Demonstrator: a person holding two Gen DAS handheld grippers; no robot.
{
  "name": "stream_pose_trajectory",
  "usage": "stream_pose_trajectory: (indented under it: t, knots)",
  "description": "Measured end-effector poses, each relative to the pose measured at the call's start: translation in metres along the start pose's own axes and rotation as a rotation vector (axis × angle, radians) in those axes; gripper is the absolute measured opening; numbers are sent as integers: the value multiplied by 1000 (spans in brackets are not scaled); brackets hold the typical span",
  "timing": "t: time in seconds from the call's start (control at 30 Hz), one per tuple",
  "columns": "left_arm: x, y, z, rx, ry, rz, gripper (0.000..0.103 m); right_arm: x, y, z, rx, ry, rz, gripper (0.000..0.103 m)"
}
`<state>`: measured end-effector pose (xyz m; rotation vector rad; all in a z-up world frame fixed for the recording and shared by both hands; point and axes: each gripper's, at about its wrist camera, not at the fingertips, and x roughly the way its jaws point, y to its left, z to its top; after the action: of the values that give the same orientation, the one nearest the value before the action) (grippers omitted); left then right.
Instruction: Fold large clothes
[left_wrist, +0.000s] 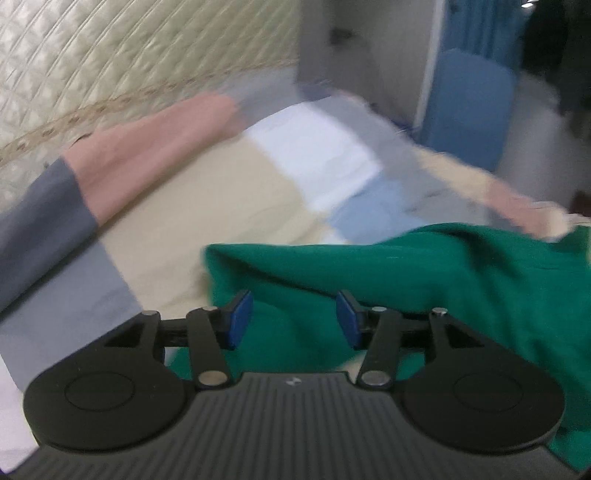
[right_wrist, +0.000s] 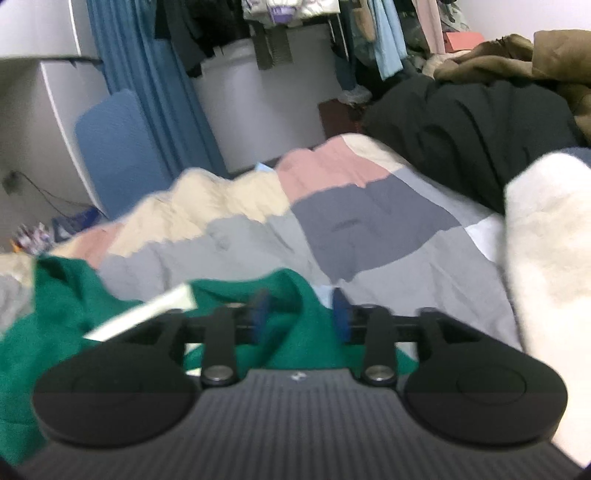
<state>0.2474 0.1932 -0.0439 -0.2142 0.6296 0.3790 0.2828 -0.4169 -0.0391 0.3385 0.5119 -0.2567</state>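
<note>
A green garment (left_wrist: 443, 273) lies rumpled on a patchwork bed cover (left_wrist: 207, 192). My left gripper (left_wrist: 294, 314) is open just above the garment's left part. Its blue pads (left_wrist: 242, 319) stand apart with green cloth showing in the gap, not pressed. In the right wrist view the green garment (right_wrist: 55, 314) fills the lower left, with a white strip (right_wrist: 140, 317) lying on it. A raised fold of the cloth sits between the separated pads of my right gripper (right_wrist: 300, 314), which is open. The picture is blurred.
A quilted headboard (left_wrist: 110, 55) rises behind a pink and grey pillow (left_wrist: 155, 136). A blue chair (left_wrist: 469, 107) stands beyond the bed. A black garment (right_wrist: 472, 129), a brown coat (right_wrist: 535, 55) and a white fluffy item (right_wrist: 546, 240) lie at right. Clothes hang (right_wrist: 295, 22) behind.
</note>
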Motion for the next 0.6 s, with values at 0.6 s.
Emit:
stream_pose_trajectory:
  t: [0.6]
  knots:
    - [-145,-115,-106,182,-84,-314,56,-133,119,-46,-237,25,442,60]
